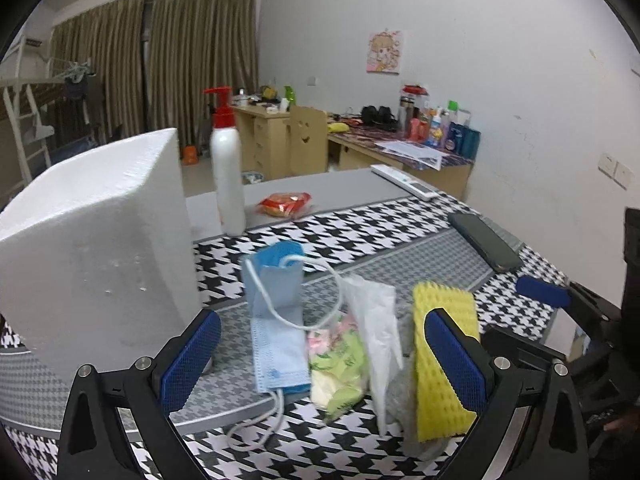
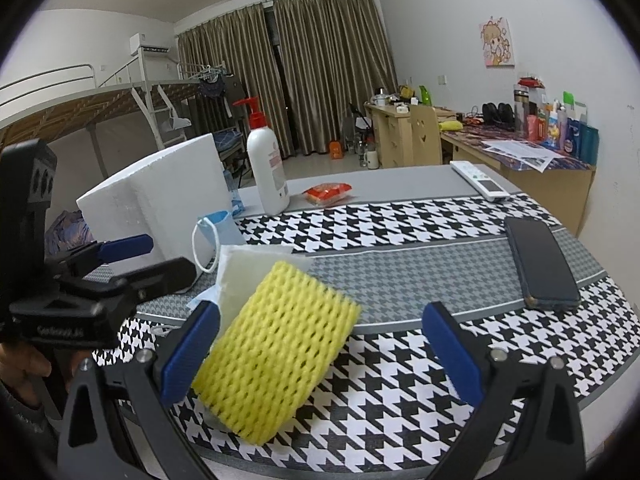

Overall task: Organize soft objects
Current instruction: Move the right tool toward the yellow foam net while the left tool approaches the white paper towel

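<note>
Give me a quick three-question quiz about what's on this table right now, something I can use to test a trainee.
1. True or false: the left gripper is shut on the blue face mask.
2. Which soft item lies nearest the right gripper?
A. yellow foam net
B. red snack packet
C. white foam box
3. Fill in: the pump bottle stands upright and has a ____ pump head.

Key:
1. False; both of its fingers stand apart with the mask lying loose on the tablecloth.
2. A
3. red
</note>
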Action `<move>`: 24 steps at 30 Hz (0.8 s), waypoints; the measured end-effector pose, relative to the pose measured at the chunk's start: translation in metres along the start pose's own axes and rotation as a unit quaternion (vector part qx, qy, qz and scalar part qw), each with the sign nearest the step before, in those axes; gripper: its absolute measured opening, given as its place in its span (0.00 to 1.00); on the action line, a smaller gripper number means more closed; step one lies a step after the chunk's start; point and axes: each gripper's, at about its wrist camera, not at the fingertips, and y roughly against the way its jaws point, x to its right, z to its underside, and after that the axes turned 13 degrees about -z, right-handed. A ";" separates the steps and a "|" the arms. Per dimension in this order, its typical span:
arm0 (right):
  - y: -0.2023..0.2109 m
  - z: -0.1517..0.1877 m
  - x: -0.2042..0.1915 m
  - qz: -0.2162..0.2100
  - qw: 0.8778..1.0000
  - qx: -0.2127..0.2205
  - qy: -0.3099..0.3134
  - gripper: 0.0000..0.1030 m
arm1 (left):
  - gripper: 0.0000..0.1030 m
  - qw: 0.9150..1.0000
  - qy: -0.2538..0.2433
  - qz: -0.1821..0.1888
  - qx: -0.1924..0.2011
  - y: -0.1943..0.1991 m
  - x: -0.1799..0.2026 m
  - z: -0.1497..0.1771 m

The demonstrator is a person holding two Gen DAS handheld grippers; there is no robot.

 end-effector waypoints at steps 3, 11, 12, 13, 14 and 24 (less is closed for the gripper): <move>-0.001 0.002 0.002 -0.002 1.000 -0.005 -0.001 0.99 | 0.96 1.000 -0.003 0.013 -0.009 -0.004 0.002 0.005; -0.002 0.005 0.008 0.001 1.000 -0.013 -0.009 0.96 | 0.87 0.999 -0.007 0.029 -0.021 -0.016 0.011 0.005; -0.003 0.005 0.008 0.001 1.000 -0.014 -0.008 0.94 | 0.86 0.999 -0.008 0.029 -0.023 -0.018 0.012 0.005; -0.003 0.006 0.008 0.001 1.000 -0.016 -0.009 0.93 | 0.83 0.999 -0.008 0.028 -0.026 -0.021 0.014 0.005; -0.004 0.006 0.009 0.000 1.000 -0.019 -0.010 0.91 | 0.79 0.999 -0.008 0.027 -0.028 -0.022 0.015 0.005; -0.012 0.010 0.013 -0.010 0.999 -0.037 -0.024 0.82 | 0.59 0.998 -0.010 0.033 -0.048 -0.036 0.021 0.006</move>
